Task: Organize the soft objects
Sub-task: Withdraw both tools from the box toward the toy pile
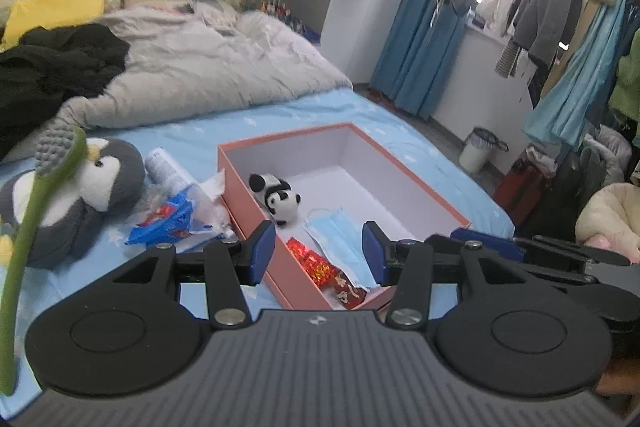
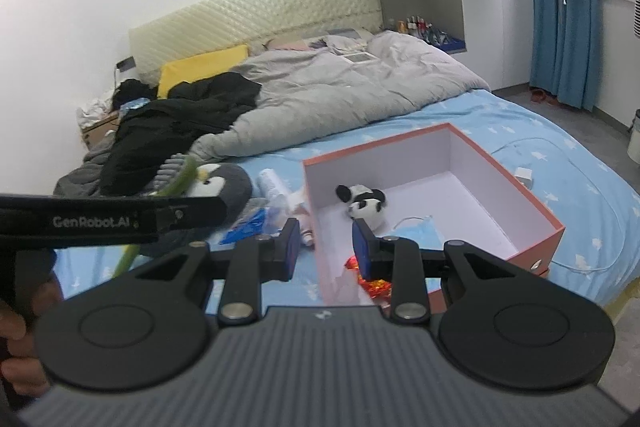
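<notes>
An orange box (image 1: pixel 244 195) with a white inside lies open on the blue bedsheet. In it are a small panda plush (image 1: pixel 278 201), a blue face mask (image 1: pixel 340 239) and red wrappers (image 1: pixel 320 267). A grey penguin plush (image 1: pixel 80 195) sits left of the box, with a green-stemmed soft thing (image 1: pixel 28 227) in front of it. My left gripper (image 1: pixel 319 253) hangs open above the box's near end, nothing between its pads. My right gripper (image 2: pixel 327 249) is also open and empty, above the box (image 2: pixel 536 203), near the panda (image 2: pixel 362 201) and mask (image 2: pixel 420 229). The penguin (image 2: pixel 224 183) lies behind the left gripper (image 2: pixel 218 209).
Blue packets (image 1: pixel 164 223) and a white tube (image 1: pixel 164 167) are heaped between penguin and box. A grey quilt (image 1: pixel 208 67) and black clothes (image 1: pixel 60 63) cover the bed's far half. A white charger (image 2: pixel 524 175) with its cable lies right of the box. A bin (image 1: pixel 478 149) stands on the floor.
</notes>
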Available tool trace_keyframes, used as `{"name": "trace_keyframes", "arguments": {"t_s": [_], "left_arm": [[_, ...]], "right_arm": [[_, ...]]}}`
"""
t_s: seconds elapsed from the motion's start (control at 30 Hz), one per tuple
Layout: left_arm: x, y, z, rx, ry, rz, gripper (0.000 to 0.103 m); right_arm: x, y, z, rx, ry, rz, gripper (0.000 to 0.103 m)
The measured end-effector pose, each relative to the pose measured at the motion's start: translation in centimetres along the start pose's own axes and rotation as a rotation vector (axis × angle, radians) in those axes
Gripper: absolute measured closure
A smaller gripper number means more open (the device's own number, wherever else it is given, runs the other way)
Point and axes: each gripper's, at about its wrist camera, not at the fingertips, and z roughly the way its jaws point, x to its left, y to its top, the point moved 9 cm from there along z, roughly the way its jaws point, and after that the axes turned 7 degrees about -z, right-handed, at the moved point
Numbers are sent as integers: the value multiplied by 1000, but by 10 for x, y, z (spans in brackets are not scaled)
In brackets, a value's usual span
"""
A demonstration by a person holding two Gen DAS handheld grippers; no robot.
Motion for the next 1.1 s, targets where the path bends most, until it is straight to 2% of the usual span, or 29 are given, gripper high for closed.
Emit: {"name": "trace_keyframes", "arguments": {"t_s": [0.27, 0.37, 0.47, 0.7, 1.1], "left_arm": [[17, -14, -37, -34, 23, -34, 49], [28, -23, -48, -38, 53, -47, 48], [39, -35, -56, -37, 85, -80, 40], [52, -57, -64, -9, 120, -102, 40], [64, -63, -67, -19, 145, -100, 40]], "right_arm": [[28, -8, -12, -13, 39, -29, 71], [39, -15, -14, -9, 62, -39, 71], [49, -22, -13, -3, 78, -50, 71], [58, -37, -14, 10, 94, -48, 71], [74, -55, -3, 55, 118, -63, 71]]}}
